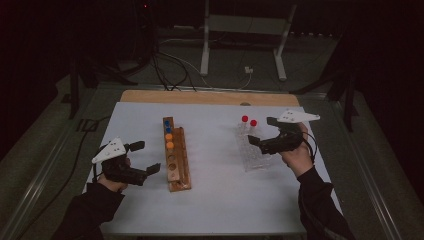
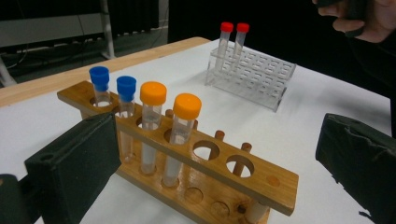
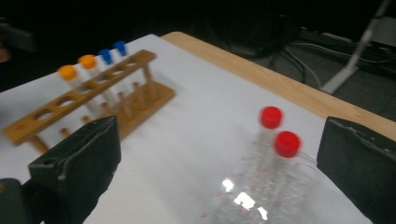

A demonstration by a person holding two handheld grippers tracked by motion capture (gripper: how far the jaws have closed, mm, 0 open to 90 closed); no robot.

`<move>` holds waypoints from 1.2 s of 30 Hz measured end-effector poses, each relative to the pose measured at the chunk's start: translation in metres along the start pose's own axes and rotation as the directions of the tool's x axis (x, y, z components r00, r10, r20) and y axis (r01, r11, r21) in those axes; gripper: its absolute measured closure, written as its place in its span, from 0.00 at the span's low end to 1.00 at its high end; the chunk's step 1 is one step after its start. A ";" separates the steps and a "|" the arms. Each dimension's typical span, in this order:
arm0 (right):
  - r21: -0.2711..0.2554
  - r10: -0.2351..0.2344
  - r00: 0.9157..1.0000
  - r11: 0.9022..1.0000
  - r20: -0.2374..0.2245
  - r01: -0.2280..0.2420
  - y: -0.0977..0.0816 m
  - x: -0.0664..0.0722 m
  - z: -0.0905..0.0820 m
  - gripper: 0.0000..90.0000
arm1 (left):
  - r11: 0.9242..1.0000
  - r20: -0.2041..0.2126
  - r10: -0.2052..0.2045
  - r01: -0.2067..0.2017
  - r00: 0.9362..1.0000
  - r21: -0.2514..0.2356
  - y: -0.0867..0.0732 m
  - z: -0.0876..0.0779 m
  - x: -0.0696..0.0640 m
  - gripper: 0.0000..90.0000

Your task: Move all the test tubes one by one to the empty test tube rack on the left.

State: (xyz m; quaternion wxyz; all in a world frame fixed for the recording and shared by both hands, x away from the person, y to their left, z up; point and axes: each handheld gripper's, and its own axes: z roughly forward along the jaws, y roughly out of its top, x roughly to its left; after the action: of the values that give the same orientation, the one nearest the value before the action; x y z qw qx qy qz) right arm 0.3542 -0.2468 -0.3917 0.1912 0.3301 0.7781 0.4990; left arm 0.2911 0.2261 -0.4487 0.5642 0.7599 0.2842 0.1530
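A wooden rack (image 1: pixel 181 172) stands left of centre on the white table, with two blue-capped tubes (image 2: pixel 112 81) and two orange-capped tubes (image 2: pixel 170 99) at its far end. My left gripper (image 1: pixel 148 156) is just left of the rack's near end, open, with nothing between its jaws (image 2: pixel 217 133). To the right, a clear plastic rack (image 1: pixel 255 155) holds two red-capped tubes (image 3: pixel 279 130) at its far end. My right gripper (image 1: pixel 260 131) hovers above that rack near the red tubes, open and empty (image 3: pixel 219 135).
A white sheet (image 1: pixel 220 200) covers the table and leaves a wooden strip (image 1: pixel 210 96) bare along the far edge. Beyond the table, metal stand legs (image 1: pixel 205 50) and cables (image 1: pixel 170 70) lie on the dark floor. Several holes of the wooden rack (image 2: pixel 240 165) stand vacant.
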 end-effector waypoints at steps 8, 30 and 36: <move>0.030 0.039 0.998 0.999 0.052 -0.040 -0.010 -0.026 0.014 0.00 | 1.000 0.006 0.005 -0.005 1.000 0.007 -0.003 0.002 -0.001 0.01; 0.165 0.030 0.996 0.985 0.083 -0.044 -0.050 -0.045 0.054 0.29 | 1.000 0.014 0.000 0.000 1.000 -0.002 -0.004 0.003 0.001 0.01; 0.186 -0.015 0.996 0.983 0.092 -0.002 -0.049 -0.045 0.061 0.50 | 1.000 0.011 -0.002 0.002 1.000 -0.004 -0.004 0.002 0.001 0.01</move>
State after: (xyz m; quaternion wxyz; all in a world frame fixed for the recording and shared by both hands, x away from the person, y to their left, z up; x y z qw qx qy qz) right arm 0.4082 -0.2526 -0.4640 0.1973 0.3668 0.8126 0.4077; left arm 0.2922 0.2263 -0.4532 0.5673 0.7594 0.2817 0.1488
